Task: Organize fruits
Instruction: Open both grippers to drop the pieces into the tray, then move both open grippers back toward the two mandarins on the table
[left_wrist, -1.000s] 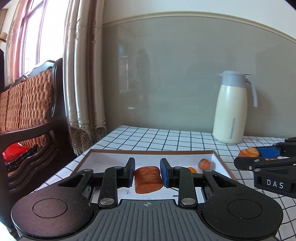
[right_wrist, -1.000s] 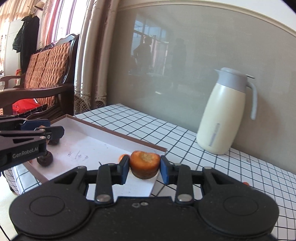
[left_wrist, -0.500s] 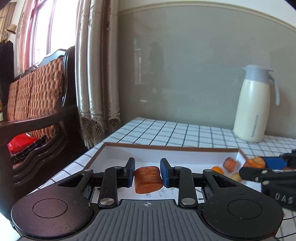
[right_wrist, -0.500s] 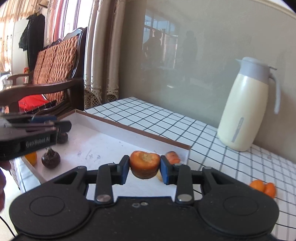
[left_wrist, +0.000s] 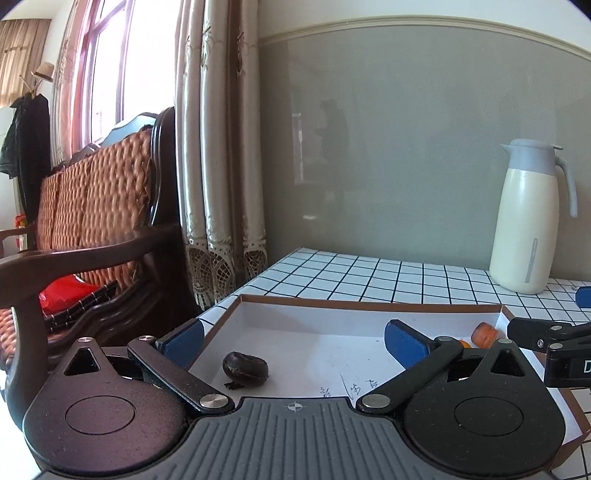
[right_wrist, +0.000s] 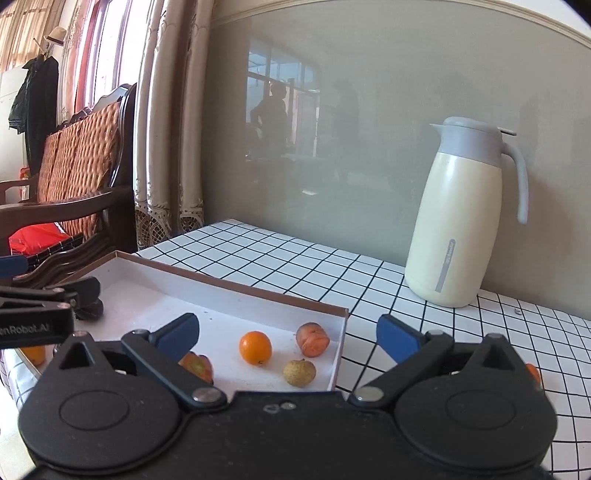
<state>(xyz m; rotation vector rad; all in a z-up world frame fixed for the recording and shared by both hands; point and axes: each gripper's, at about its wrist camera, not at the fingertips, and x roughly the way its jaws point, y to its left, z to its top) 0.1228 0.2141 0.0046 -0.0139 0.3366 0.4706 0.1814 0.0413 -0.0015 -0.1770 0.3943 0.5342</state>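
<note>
A shallow white tray with a brown rim (left_wrist: 369, 305) (right_wrist: 229, 282) lies on the checked table. My left gripper (left_wrist: 293, 339) is open and empty above the tray's left part, over a dark round fruit (left_wrist: 245, 369). My right gripper (right_wrist: 286, 334) is open and empty above the tray's right end. Below it lie an orange (right_wrist: 255, 348), a cut orange-red piece (right_wrist: 312, 339), a small yellow-brown fruit (right_wrist: 299, 373) and an orange-red piece (right_wrist: 199, 366) partly behind my left finger. The left gripper shows at the left of the right wrist view (right_wrist: 55, 299).
A cream jug with a grey lid (right_wrist: 461, 218) (left_wrist: 528, 218) stands at the back right of the table. An orange piece (right_wrist: 533, 373) lies on the table right of the tray. A wooden wicker-backed bench (left_wrist: 92, 221) and curtains stand to the left.
Both grippers have opened and let go of their orange-red pieces over the tray. The left gripper has shifted left, over the dark fruit.
</note>
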